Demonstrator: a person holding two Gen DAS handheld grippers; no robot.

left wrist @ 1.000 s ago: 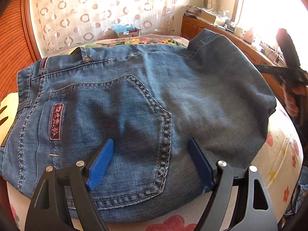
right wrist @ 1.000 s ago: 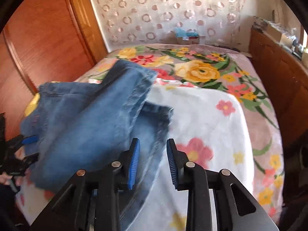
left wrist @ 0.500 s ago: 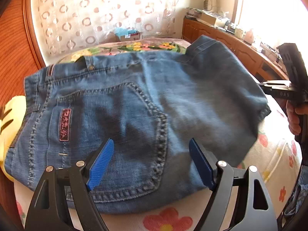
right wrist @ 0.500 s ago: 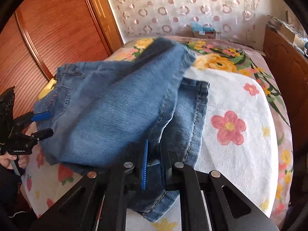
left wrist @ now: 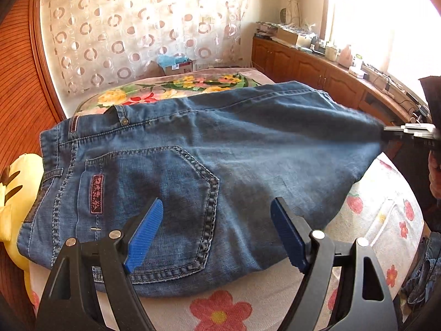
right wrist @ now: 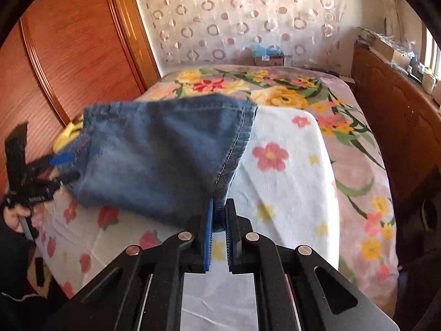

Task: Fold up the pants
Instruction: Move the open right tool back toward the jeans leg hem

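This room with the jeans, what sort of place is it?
Most likely a bedroom in a home. The jeans lie on a bed with a flowered blanket, a patterned curtain hangs behind it, and wooden cabinets cluttered with household items run under a bright window.

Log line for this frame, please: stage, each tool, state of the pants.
stage: mid-fold | right tool: shut on pants edge, lifted off bed | left tool: open above back pocket, holding nothing
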